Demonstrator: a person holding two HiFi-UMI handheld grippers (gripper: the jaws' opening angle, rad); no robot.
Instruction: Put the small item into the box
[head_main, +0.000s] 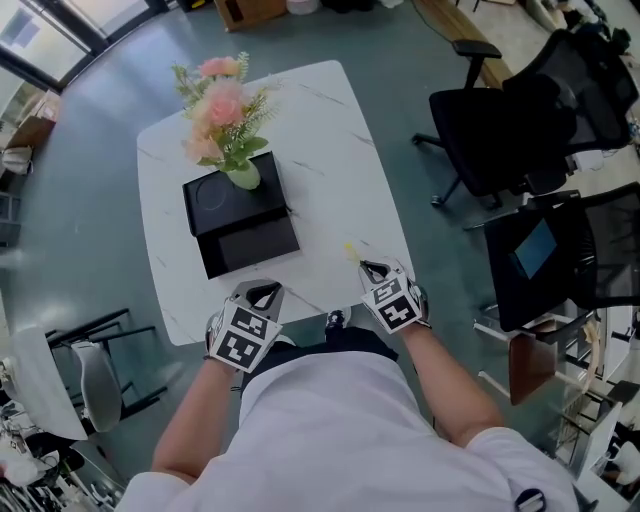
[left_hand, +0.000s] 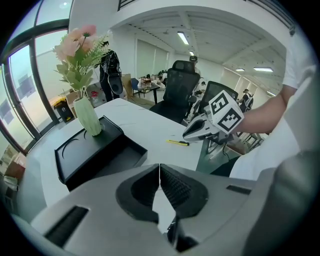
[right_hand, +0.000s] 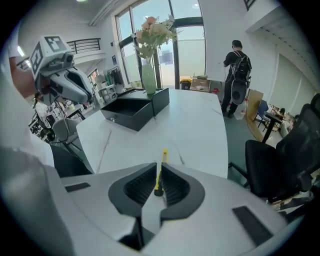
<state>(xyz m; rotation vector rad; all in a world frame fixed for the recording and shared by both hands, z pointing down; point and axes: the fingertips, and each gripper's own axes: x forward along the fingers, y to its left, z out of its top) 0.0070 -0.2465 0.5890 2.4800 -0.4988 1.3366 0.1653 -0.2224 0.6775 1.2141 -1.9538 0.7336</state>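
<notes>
The small item is a thin yellow stick (head_main: 350, 250) with a dark end, lying flat on the white table (head_main: 330, 150) near its front right. My right gripper (head_main: 366, 265) hovers just behind it. In the right gripper view the stick (right_hand: 161, 170) shows in the narrow slit of the barely open right gripper (right_hand: 158, 167), and I see no pad pressing on it. The black box (head_main: 235, 205) stands mid-table with its drawer (head_main: 255, 248) pulled out toward me. My left gripper (head_main: 263, 290) is shut and empty at the front edge.
A green vase of pink flowers (head_main: 228, 120) stands on the box's top. Black office chairs (head_main: 520, 110) stand to the right of the table, and a grey chair (head_main: 95, 380) to the lower left. A person (right_hand: 235, 75) stands far off by the windows.
</notes>
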